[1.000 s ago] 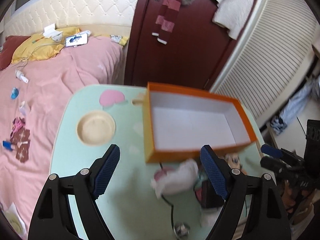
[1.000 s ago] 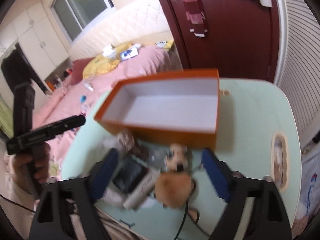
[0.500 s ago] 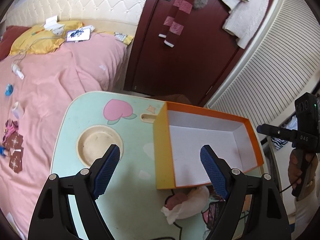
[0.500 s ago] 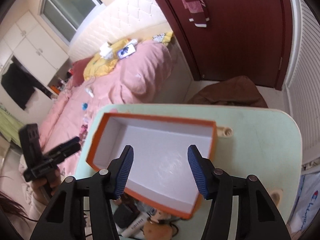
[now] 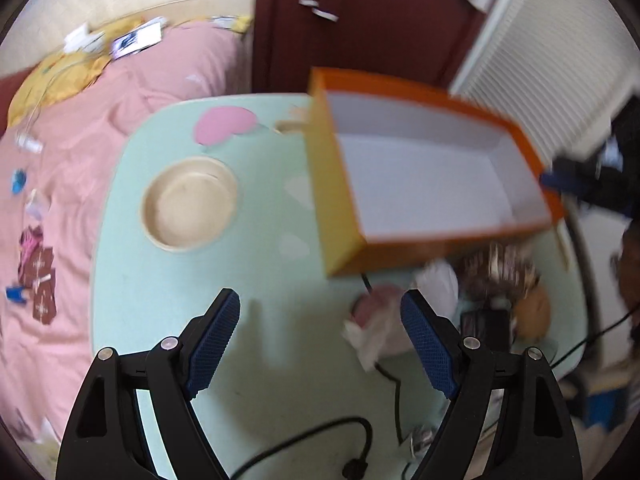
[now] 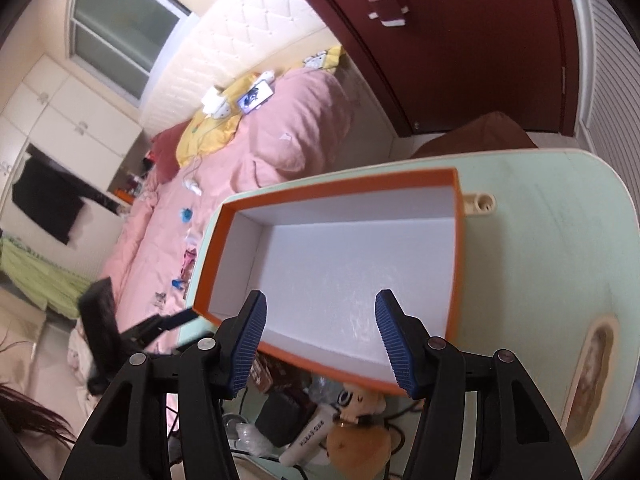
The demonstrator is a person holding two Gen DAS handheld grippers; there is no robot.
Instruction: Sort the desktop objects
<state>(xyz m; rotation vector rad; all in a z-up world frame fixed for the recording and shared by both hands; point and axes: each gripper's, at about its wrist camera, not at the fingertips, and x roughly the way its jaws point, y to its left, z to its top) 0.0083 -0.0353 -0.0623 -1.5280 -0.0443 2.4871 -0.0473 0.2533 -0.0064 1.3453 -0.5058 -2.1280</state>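
Both grippers are released, holding nothing. Left gripper (image 5: 320, 336) hangs over the mint-green table (image 5: 248, 208) with its blue pads wide apart above bare tabletop; right gripper (image 6: 318, 328) hangs over the near edge of the box (image 6: 344, 256), its pads also spread.

That box, orange outside and white inside, sits on the table with nothing in it; in the left view it appears as the same box (image 5: 424, 176), blurred. Left of it, a round cream dish (image 5: 188, 204) is set into the tabletop, with a pink shape (image 5: 224, 128) printed beyond it.

On the near side of the box lies the clutter. A crumpled white tissue or bag (image 5: 384, 320) lies just beside the left gripper's right pad, with a patterned brown item (image 5: 500, 272) behind it against the box. A plush doll (image 6: 356, 420) with an orange body lies just below the box's near wall, touching a white tube (image 6: 308, 440) and beside a black block (image 6: 280, 416). A black cable (image 5: 304, 440) curls across the table's near edge.

A pink bed (image 6: 256, 184) stands beyond the table, and a dark red door (image 6: 460, 40) behind it.
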